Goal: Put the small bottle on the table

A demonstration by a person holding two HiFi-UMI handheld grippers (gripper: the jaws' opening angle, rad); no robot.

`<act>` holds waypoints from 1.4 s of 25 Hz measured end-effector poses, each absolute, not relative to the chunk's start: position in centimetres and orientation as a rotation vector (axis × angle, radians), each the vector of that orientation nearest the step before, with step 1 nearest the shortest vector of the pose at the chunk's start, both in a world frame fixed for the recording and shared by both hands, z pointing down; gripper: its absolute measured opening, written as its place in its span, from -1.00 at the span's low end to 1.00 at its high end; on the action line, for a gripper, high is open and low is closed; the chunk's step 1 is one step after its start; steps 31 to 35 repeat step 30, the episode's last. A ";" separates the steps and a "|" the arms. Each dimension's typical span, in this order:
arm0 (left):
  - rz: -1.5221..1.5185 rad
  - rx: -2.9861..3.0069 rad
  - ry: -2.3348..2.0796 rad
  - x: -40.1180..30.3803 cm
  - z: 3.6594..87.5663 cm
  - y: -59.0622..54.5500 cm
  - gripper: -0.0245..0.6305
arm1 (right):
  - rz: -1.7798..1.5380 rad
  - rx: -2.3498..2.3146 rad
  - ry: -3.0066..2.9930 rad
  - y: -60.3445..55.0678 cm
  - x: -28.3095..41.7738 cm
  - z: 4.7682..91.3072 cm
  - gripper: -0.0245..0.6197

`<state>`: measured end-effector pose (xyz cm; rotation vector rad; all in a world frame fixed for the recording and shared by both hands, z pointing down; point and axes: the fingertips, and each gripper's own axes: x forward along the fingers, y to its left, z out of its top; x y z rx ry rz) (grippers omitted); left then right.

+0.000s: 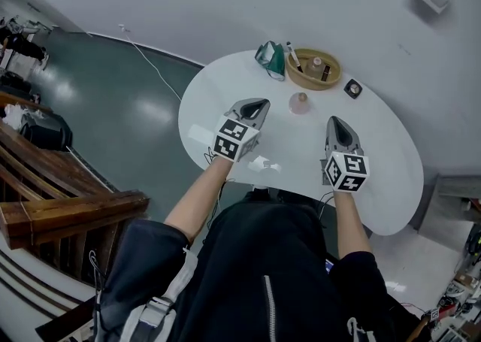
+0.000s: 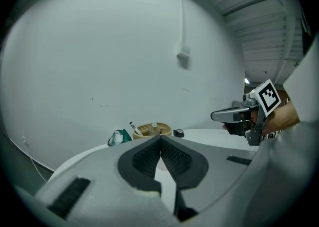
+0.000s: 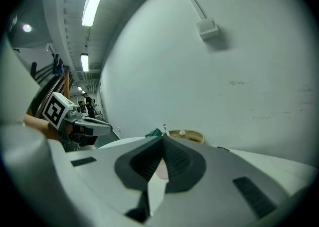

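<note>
Head view: small bottle [image 1: 299, 102] between left tongs [image 1: 261, 103], right tongs [image 1: 335, 120] (both shut).

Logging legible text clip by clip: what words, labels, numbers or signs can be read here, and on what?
No text is readable in any view.
Green packet: any print is too small to read.
Dark label in the basket: too small to read.
Black round object: face blurred.
Cubes on the left gripper and right gripper: square marker patterns only, no letters.
</note>
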<state>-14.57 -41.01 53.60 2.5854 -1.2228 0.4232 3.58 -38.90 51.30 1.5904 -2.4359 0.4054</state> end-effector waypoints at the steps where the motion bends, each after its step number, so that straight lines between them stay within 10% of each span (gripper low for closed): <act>1: 0.419 2.583 -1.226 -14.6 53.5 -40.9 -0.91 | 0.410 1.583 -2.434 -38.8 3.6 51.5 -0.92; 35: 0.398 2.550 -1.199 -13.7 53.7 -41.4 -0.90 | 0.435 1.574 -2.425 -39.2 4.3 52.0 -0.92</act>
